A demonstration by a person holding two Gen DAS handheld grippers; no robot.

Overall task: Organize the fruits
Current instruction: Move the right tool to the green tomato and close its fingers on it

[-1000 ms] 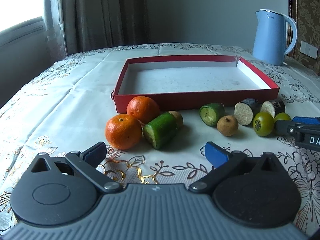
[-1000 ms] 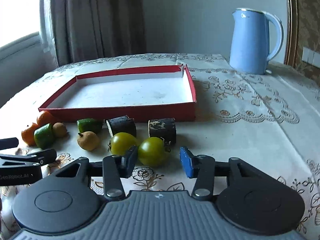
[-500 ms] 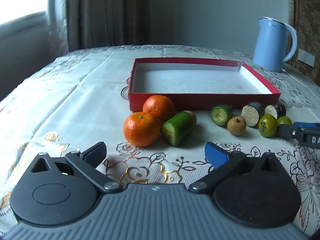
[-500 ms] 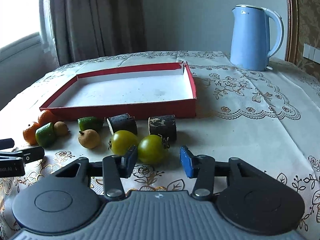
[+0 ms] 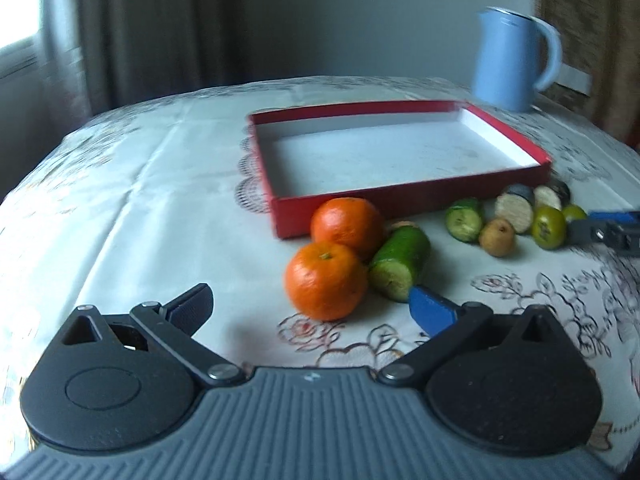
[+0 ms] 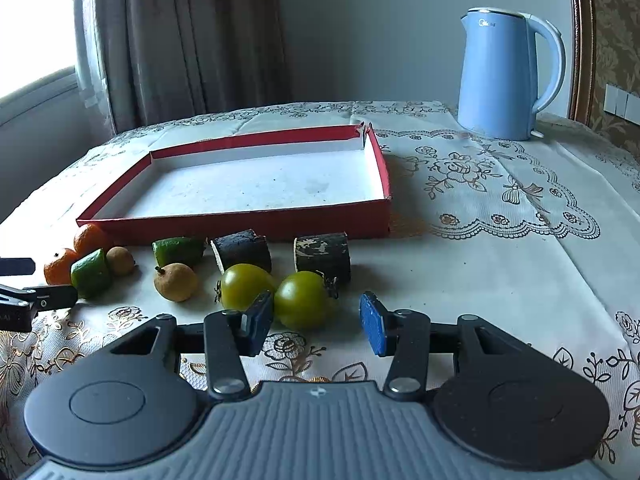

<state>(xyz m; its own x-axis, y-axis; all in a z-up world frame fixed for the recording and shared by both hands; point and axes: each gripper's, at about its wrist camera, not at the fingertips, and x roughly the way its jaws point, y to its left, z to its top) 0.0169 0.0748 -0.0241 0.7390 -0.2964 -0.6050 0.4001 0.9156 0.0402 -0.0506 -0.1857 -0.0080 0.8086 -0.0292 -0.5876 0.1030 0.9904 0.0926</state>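
A shallow red tray [image 6: 240, 222] with a white floor sits empty. Along its near wall lie two oranges [image 5: 326, 280] at left, cut cucumber pieces [image 6: 178, 250], two dark stubs [image 6: 322, 256] (pale cut faces), two brown fruits [image 6: 176, 282] and green tomatoes [image 6: 306, 300].

The left hand-held gripper [image 5: 308, 310] has shifted left. The near orange [image 5: 326, 280] now sits right of frame centre, between its open jaws.

Each gripper [image 6: 318, 322] pairs 2 blue-padded fingers [image 6: 372, 330] with black linkage arms, silver pivot screws and a ribbed grey housing.
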